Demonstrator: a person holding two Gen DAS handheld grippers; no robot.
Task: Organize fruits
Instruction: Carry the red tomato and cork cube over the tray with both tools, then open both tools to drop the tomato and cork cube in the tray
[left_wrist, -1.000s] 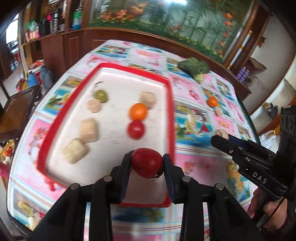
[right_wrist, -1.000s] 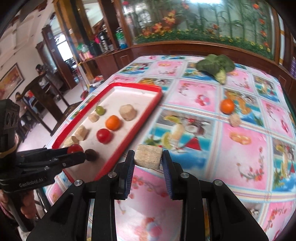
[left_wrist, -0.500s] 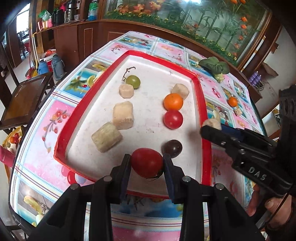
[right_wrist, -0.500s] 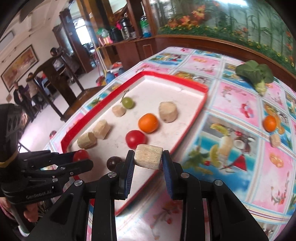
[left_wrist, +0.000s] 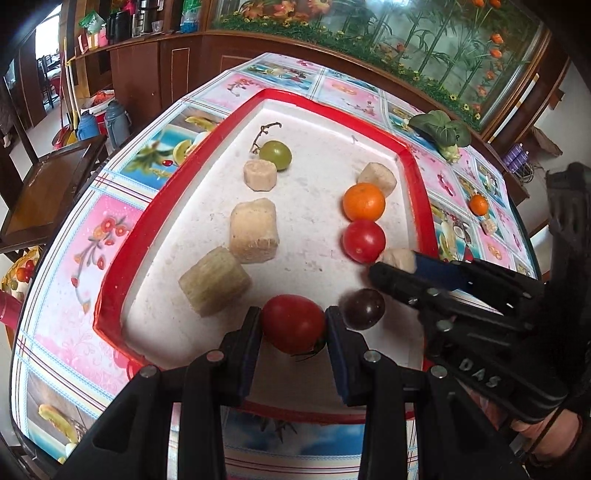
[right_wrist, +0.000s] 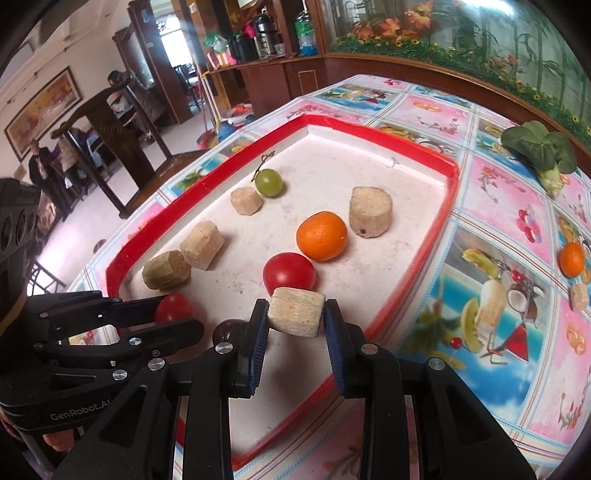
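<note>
Left wrist view: the left claw (left_wrist: 293, 326) slants steeply down over the near end of the red-rimmed tray (left_wrist: 122, 266). Its jaws stand narrow, pads pressed on either side of a red tomato (left_wrist: 293, 322), which hangs just above the white tray floor. A dark grape (left_wrist: 362, 308) lies just beside the right pad. Further in are two pale cane pieces (left_wrist: 214, 286) touching each other, a third piece and a green grape (left_wrist: 276, 155) behind them, and on the right a row of a second tomato (left_wrist: 364, 240), an orange (left_wrist: 364, 202) and another cane piece. The right claw (left_wrist: 395, 264) comes in from the right edge, also angled down, gripping a pale cane chunk (left_wrist: 398, 258) close to the second tomato; part of a hand (left_wrist: 546, 441) shows beneath its body.

Right wrist view: the right claw (right_wrist: 295, 319) tilts down over the tray's near right side, jaws narrow and clamped on the cut cane chunk (right_wrist: 296, 311), which is clear of the tray floor and in front of the loose tomato (right_wrist: 289, 275). The left claw (right_wrist: 177, 312) reaches in from the left, low, with its tomato (right_wrist: 173, 308) between its fingers. On the patterned tabletop (right_wrist: 498, 192), outside the tray, lie a leafy green vegetable (right_wrist: 541, 149), a second orange (right_wrist: 571, 260) and one more cane piece (right_wrist: 578, 296).
</note>
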